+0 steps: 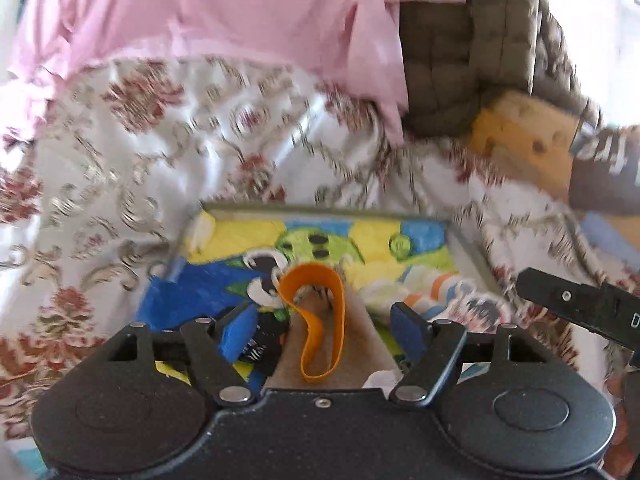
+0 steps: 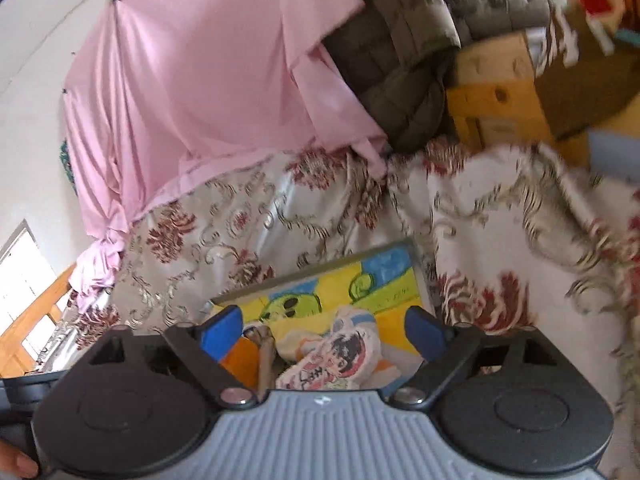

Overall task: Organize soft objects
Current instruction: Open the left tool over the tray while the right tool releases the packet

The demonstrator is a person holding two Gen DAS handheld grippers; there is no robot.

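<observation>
A colourful cartoon-print mat (image 1: 248, 264) in a grey frame lies on the flowered cloth. My left gripper (image 1: 324, 330) is open above it. A tan plush piece with an orange loop (image 1: 320, 320) lies between its blue pads, not clamped. A white printed soft toy (image 1: 452, 300) lies on the mat to the right. My right gripper (image 2: 322, 330) is open over the same mat (image 2: 384, 280), with the white printed toy (image 2: 340, 352) between its fingers, not gripped. The orange and tan piece (image 2: 248, 356) shows beside its left finger.
A flowered cloth (image 1: 160, 160) covers the surface. A pink sheet (image 1: 200, 12) hangs behind it. A grey quilted blanket (image 1: 460, 60) sits on a wooden frame (image 1: 520, 132) at the right. The right gripper's black body (image 1: 580, 304) shows at the right edge.
</observation>
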